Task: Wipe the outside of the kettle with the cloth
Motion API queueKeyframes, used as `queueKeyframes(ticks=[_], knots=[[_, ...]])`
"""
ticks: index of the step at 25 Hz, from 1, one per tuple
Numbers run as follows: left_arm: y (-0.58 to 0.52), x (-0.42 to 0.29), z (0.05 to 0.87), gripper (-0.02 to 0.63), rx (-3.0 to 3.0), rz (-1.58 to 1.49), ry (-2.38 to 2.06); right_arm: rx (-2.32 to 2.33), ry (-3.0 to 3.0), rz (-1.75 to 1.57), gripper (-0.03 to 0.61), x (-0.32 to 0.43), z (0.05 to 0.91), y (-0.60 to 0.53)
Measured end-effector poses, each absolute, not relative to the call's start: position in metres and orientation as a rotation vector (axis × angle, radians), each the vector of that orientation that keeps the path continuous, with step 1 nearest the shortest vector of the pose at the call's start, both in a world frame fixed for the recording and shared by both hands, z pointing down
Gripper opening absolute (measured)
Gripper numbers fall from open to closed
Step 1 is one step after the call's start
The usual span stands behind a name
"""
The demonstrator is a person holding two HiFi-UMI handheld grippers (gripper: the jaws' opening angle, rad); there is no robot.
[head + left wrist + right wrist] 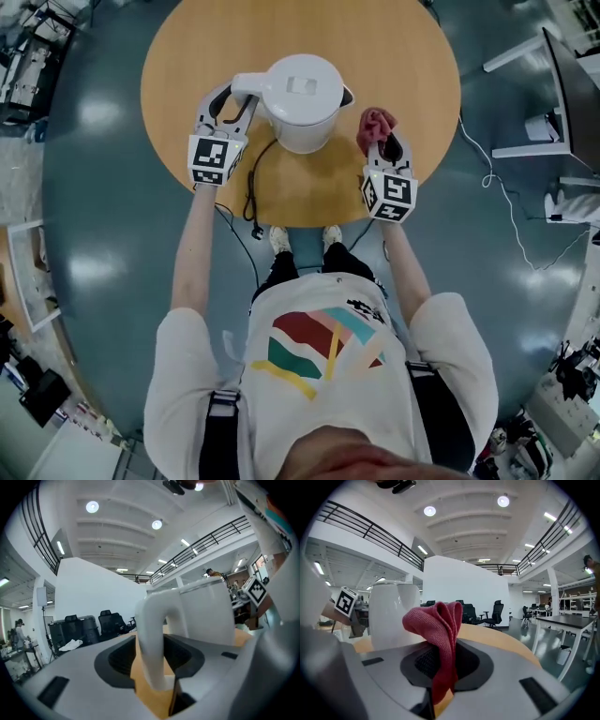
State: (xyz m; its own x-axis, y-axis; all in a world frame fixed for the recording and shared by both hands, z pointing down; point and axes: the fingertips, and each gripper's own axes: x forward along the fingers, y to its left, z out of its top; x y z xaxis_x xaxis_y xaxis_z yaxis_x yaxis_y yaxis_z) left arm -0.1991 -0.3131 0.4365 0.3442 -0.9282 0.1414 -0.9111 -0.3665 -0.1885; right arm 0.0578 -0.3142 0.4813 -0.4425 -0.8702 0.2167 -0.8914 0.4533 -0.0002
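The white kettle (302, 103) (smooth, glossy, lid on) stands on the round wooden table (403, 66). The left gripper (228, 99) clamps its handle (151, 639) at 9 o'clock. The right gripper (382, 142) pinches the crumpled red cloth (375, 122) at 3 o'clock.

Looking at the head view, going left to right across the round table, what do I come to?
left hand-held gripper → white kettle → red cloth, pinched in the right hand-held gripper

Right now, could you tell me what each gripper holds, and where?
Left gripper: kettle, by its handle. Right gripper: cloth, by a bunched fold.
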Motion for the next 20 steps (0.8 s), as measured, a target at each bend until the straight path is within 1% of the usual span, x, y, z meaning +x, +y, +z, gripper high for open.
queueKeyframes(ticks=[1,3,5,10,16,20], knots=[[-0.318,-0.2,0.44,0.207,-2.523,-0.337,1.751,1.549,-2.51,0.166,0.048,0.057,0.478,-0.309],[-0.322,-0.204,0.443,0.215,-2.565,-0.226,1.825,1.563,-2.502,0.158,0.047,0.056,0.471,-0.3],[-0.319,-0.207,0.443,0.252,-2.582,-0.131,1.89,1.573,-2.499,0.145,0.048,0.058,0.466,-0.291],[-0.301,-0.2,0.443,0.268,-2.592,-0.08,1.892,1.574,-2.5,0.143,0.047,0.072,0.462,-0.278],[-0.271,-0.173,0.441,0.267,-2.648,-0.265,1.725,1.578,-2.503,0.154,0.048,0.083,0.46,-0.26],[-0.239,-0.164,0.441,0.265,-2.66,-0.277,1.716,1.561,-2.525,0.152,0.048,0.081,0.455,-0.245]])
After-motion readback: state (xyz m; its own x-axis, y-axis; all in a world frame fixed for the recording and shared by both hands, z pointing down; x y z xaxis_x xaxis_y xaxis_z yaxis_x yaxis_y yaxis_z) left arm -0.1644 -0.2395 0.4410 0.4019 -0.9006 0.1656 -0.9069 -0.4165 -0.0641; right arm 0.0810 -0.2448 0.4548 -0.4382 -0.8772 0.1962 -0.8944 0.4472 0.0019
